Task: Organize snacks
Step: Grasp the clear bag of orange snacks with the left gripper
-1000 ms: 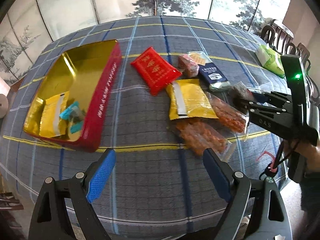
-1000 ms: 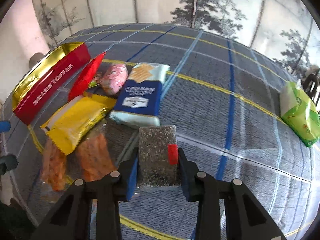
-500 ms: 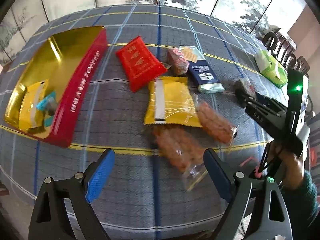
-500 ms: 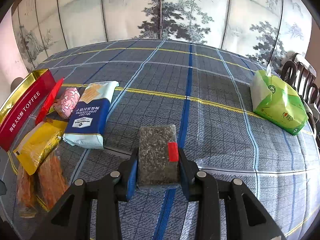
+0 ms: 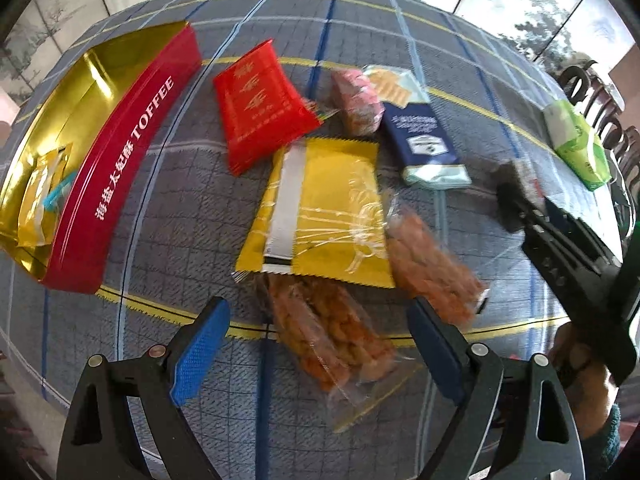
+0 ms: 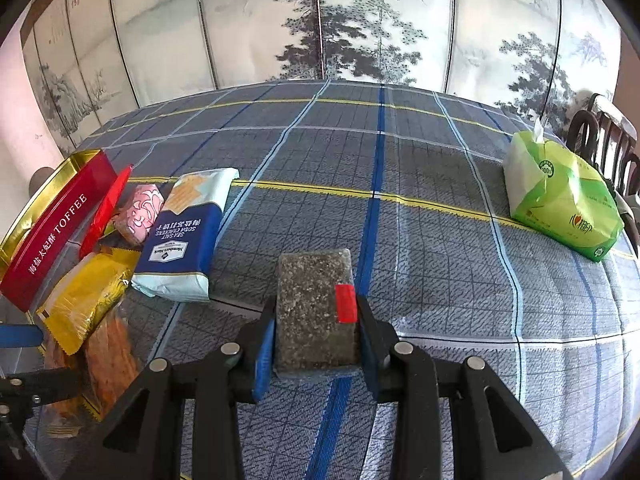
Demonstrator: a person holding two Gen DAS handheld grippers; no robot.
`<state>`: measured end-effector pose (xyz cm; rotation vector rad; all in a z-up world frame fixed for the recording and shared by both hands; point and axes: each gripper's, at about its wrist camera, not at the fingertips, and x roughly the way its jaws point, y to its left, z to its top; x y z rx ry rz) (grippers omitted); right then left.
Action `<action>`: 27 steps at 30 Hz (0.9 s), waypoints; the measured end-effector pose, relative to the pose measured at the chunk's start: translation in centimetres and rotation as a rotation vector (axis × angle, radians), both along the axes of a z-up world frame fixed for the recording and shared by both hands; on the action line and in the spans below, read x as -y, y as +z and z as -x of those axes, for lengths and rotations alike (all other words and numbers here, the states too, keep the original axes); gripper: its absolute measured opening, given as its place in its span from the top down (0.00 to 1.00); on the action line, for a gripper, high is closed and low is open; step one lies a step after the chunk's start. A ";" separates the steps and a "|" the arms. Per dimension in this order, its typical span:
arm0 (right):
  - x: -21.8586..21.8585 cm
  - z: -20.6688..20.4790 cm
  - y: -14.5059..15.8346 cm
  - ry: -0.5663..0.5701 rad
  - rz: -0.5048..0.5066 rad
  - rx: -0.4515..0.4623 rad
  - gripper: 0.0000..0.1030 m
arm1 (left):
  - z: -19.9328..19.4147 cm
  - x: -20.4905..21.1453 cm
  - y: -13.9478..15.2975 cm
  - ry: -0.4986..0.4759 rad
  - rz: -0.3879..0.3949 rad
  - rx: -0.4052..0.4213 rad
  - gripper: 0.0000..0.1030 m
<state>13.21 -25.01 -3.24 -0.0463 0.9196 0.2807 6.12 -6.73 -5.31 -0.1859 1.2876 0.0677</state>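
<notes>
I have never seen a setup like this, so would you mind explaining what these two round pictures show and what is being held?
There is no robot here: a person holds a two-finger gripper in each hand, and each gripper carries a wide-angle camera looking along its fingers. One picture comes from the left gripper, whose jaws are apart with nothing pressed between them, above a clear bag of orange snacks. The other comes from the right gripper, shut on a dark speckled snack bar. On the checked tablecloth lie a red toffee tin holding a few packets, a red packet, a yellow packet, a pink one, blue soda crackers and a green tissue pack.
</notes>
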 end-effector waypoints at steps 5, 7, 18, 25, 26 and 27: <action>0.1 -0.2 0.0 -0.009 -0.013 -0.002 0.65 | 0.5 -0.8 -0.8 0.008 -0.007 -0.023 0.25; 0.1 -0.2 0.0 -0.010 -0.014 -0.002 0.65 | 0.7 -0.8 -0.8 -0.008 -0.028 -0.016 0.30; -0.1 -0.2 0.0 -0.008 0.011 0.002 0.65 | 1.8 -2.2 -0.2 -0.071 -0.082 0.028 0.65; -0.5 0.0 0.1 -0.008 0.026 0.004 0.65 | 2.5 -2.9 0.1 -0.108 -0.073 0.029 0.65; -0.5 0.1 0.1 -0.008 0.026 0.005 0.65 | 2.6 -3.1 0.3 -0.113 -0.073 0.031 0.65; -0.5 0.1 0.1 -0.008 0.027 0.005 0.65 | 2.8 -3.4 0.4 -0.118 -0.075 0.033 0.65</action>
